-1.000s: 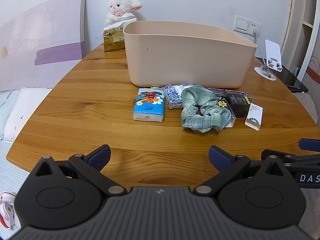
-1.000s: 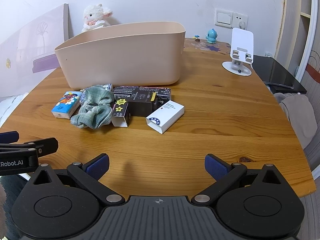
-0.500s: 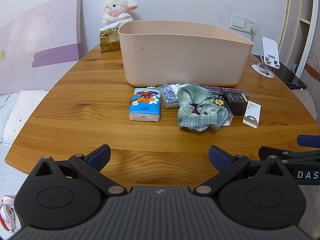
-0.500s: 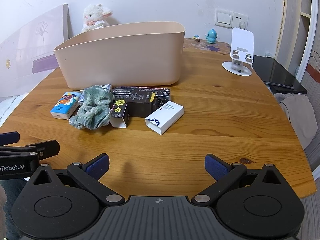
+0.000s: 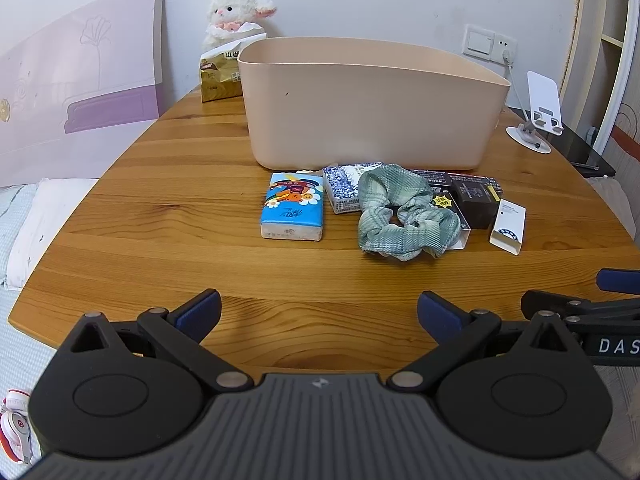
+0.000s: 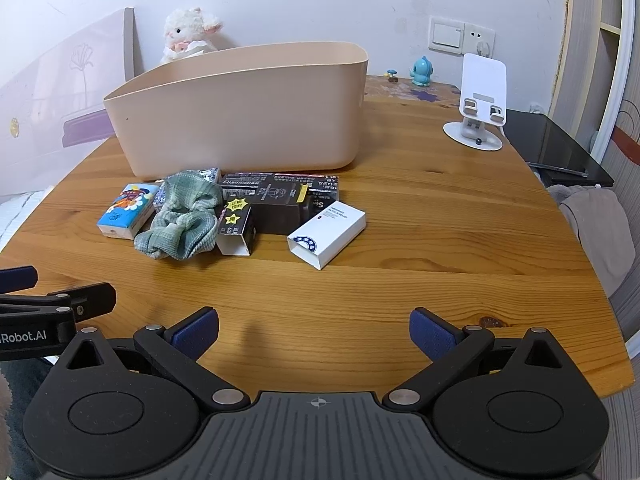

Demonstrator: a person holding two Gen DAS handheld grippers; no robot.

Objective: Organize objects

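Left gripper (image 5: 318, 312), right gripper (image 6: 314, 330): both spread wide, empty, near table edge. Scrunchie (image 5: 404, 212), tissue pack (image 5: 293, 210), boxes (image 6: 326, 232): clustered just before beige bin (image 5: 372, 108), presumably staged for loading.

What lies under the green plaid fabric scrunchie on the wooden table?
The green plaid fabric scrunchie overlaps a blue-and-white patterned packet and a black box with yellow star stickers. Anything beneath its middle is covered.
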